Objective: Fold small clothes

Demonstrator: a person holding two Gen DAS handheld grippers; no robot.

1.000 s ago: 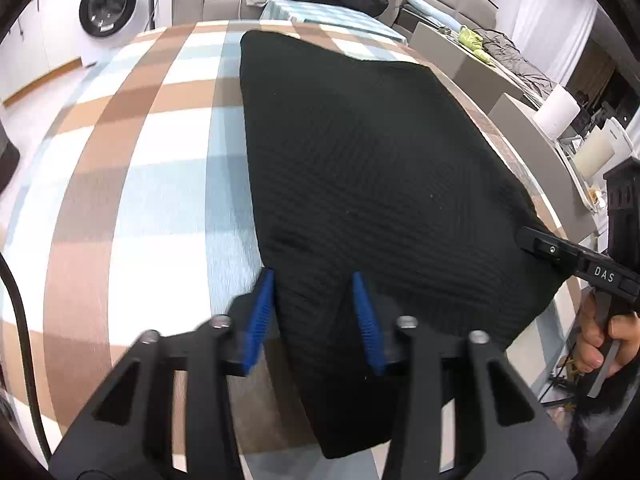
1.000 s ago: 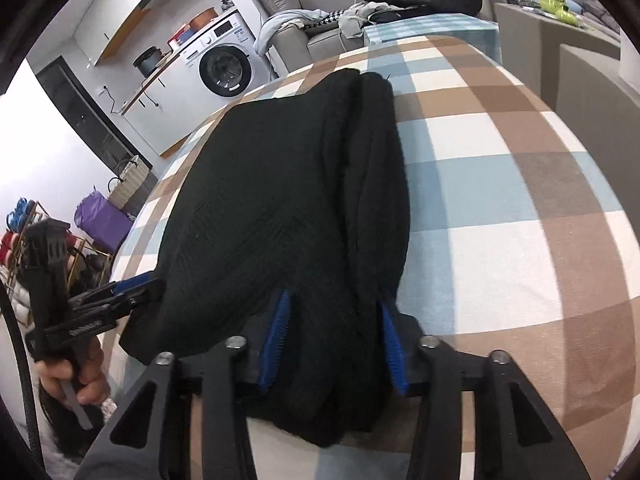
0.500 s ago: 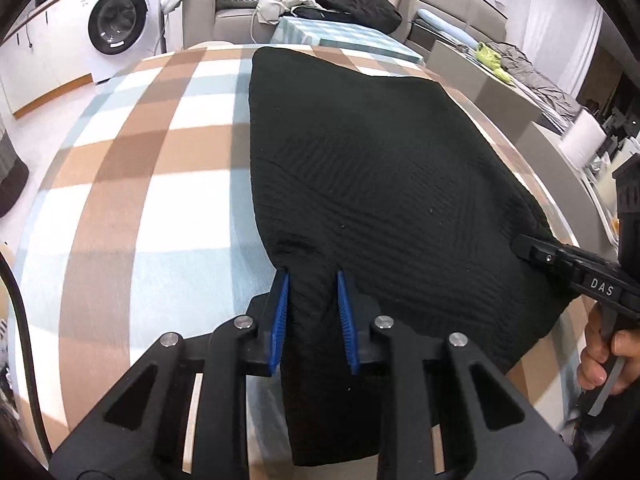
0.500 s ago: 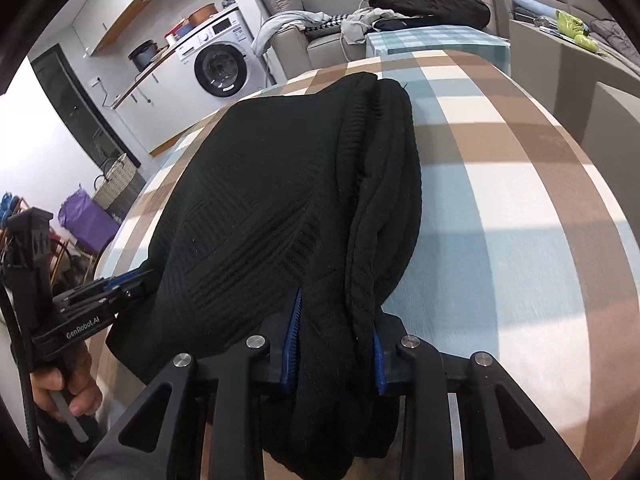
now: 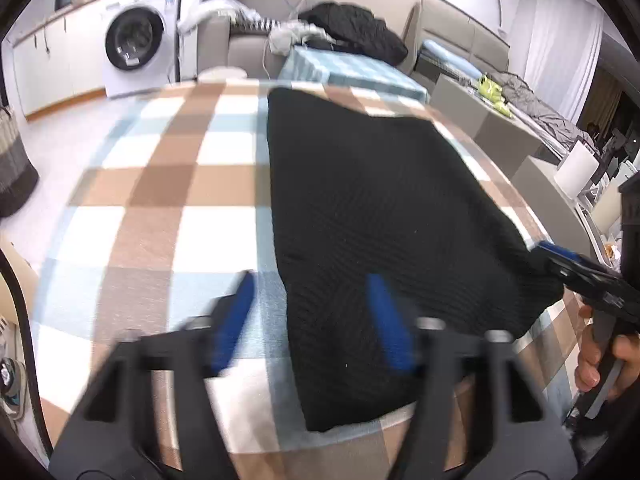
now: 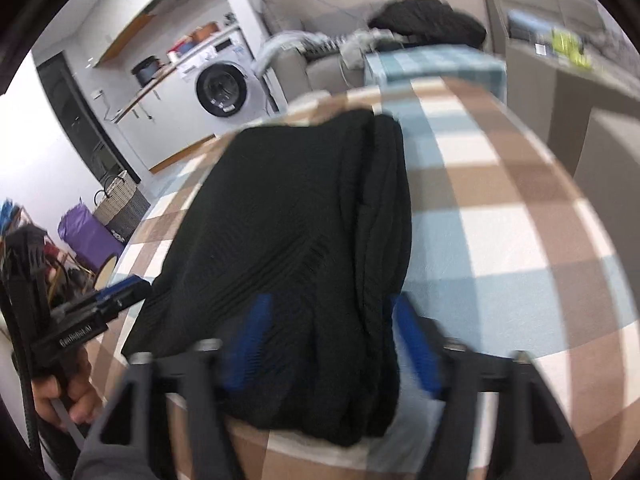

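A black knit garment (image 5: 384, 216) lies flat on a table covered with a brown, white and blue checked cloth (image 5: 160, 200). It runs lengthwise from the near edge toward the far end. In the right wrist view its right side is doubled into a thick roll (image 6: 384, 208).

Left gripper (image 5: 312, 316): jaws wide apart, holding nothing. Its left finger (image 5: 234, 316) is over bare cloth just beside the garment's left edge; its right finger (image 5: 388, 320) is over the garment's near part. Contact with the fabric cannot be determined; the frame is blurred.

Right gripper (image 6: 332, 344): jaws wide apart, holding nothing. Both blue fingers straddle the garment's near end, the right one (image 6: 416, 344) beside the roll.

Each gripper appears at the edge of the other's view, at the garment's near corners, with the holder's hand (image 6: 66, 384) on the grip.

Beyond the table: a washing machine (image 5: 136, 48), a sofa with dark clothing (image 5: 352, 32), and a woven basket (image 6: 120, 200).
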